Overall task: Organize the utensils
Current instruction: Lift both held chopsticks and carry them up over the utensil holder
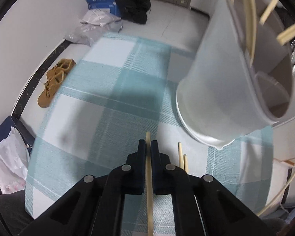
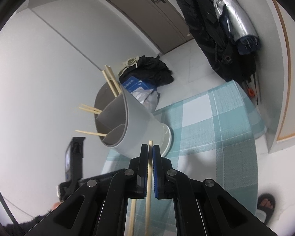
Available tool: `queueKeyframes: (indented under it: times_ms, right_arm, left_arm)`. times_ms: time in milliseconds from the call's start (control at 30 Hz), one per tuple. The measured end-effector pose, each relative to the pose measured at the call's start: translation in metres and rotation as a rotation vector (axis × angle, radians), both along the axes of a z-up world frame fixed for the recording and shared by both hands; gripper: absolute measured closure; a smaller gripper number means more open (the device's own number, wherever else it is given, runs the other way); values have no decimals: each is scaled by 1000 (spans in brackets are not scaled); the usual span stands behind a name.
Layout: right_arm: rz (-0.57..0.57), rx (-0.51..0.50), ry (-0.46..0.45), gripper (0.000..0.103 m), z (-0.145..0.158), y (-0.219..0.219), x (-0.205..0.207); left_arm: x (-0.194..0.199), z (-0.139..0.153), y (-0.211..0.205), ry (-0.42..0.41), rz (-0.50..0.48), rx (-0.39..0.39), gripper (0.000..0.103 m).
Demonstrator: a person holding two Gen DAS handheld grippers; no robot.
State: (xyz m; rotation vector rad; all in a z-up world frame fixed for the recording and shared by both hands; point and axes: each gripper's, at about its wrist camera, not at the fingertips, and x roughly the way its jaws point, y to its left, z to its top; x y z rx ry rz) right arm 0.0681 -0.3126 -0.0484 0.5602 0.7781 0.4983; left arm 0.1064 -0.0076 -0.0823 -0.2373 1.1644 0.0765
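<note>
**Operator:** On the checked cloth [image 1: 116, 90], where does the left gripper [image 1: 148, 143] stand?

**Inspector:** Low over the cloth, jaws closed on one chopstick [image 1: 149, 186]. The stick runs between the pads, its tip showing just past the fingertips [image 1: 141, 147].

**Operator:** Loose sticks nearby?

**Inspector:** Two more chopsticks [image 1: 182, 157] lie on the cloth just right of that gripper, side by side.

**Operator:** Right gripper [image 2: 150, 149]?

**Inspector:** Jaws clamped on a single stick [image 2: 149, 186] — its tip clears the fingertips. A second stick [image 2: 132, 216] shows below the jaws to the left; whether it rests on the cloth or is held cannot be told.

**Operator:** Location of the holder?

**Inspector:** The white utensil holder [image 2: 139, 125] stands on the cloth beyond the right gripper, near the cloth's edge. It has inner dividers, and several chopsticks [image 2: 111, 82] lean out of its compartments — one pair at the far side, others angled towards the left. From the left wrist the same holder [image 1: 216, 74] appears at upper right.

**Operator:** Surroundings?

**Inspector:** Brown shoes [image 1: 55, 82] on the floor beside the cloth.
</note>
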Motion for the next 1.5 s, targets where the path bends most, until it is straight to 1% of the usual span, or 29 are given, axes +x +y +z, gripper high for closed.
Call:
queueKeyframes:
  times_ms: [67, 100, 133, 200, 300, 333, 367, 400, 500, 633, 700, 800, 833, 900, 1100, 1200, 1367, 1500]
  right_arm:
    - [4, -12, -25, 99, 4, 2, -4]
    - [1, -31, -34, 99, 7, 5, -6]
    - [0, -47, -47, 99, 10, 7, -9]
    - [-5, -63, -82, 99, 16, 12, -16]
    - [-7, -108, -128, 99, 27, 23, -25]
    - [-8, -128, -143, 99, 30, 27, -28]
    - [-6, -151, -159, 99, 34, 32, -31]
    - [-3, -168, -172, 99, 37, 36, -34]
    - [9, -207, -207, 99, 43, 47, -44]
    - [13, -250, -237, 99, 50, 59, -54]
    - [11, -261, -243, 99, 52, 64, -57]
    - [18, -269, -257, 99, 56, 73, -60]
    - [25, -274, -269, 99, 57, 77, -62]
    - [27, -303, -287, 99, 59, 84, -64]
    - [33, -320, -291, 100, 63, 92, -66]
    - [34, -319, -297, 100, 66, 94, -67]
    - [42, -318, -310, 100, 70, 100, -68]
    - [39, -306, -297, 100, 69, 101, -65]
  left_arm:
    - [-9, 10, 6, -43, -4, -57, 102]
    - [-15, 17, 8, -79, -7, -73, 102]
    - [-22, 25, 9, -118, -17, -73, 102]
    - [-34, 38, 9, -177, -37, -97, 102]
    - [-49, 56, 9, -245, -56, -122, 102]
    - [-51, 61, 9, -271, -66, -144, 102]
    - [-56, 67, 10, -301, -85, -187, 102]
    - [-51, 68, 12, -314, -90, -197, 102]
    - [-57, 79, 9, -373, -138, -215, 102]
    - [-71, 94, 4, -429, -188, -194, 102]
    - [-75, 100, 1, -444, -208, -184, 102]
    - [-79, 101, 0, -432, -232, -205, 102]
    - [-79, 100, -1, -430, -239, -195, 102]
    - [-82, 101, 0, -431, -241, -184, 102]
    - [-87, 107, 3, -430, -242, -167, 102]
    - [-86, 108, 2, -406, -266, -176, 102]
    - [-86, 111, 0, -394, -278, -167, 102]
    - [-84, 114, 0, -381, -281, -172, 102]
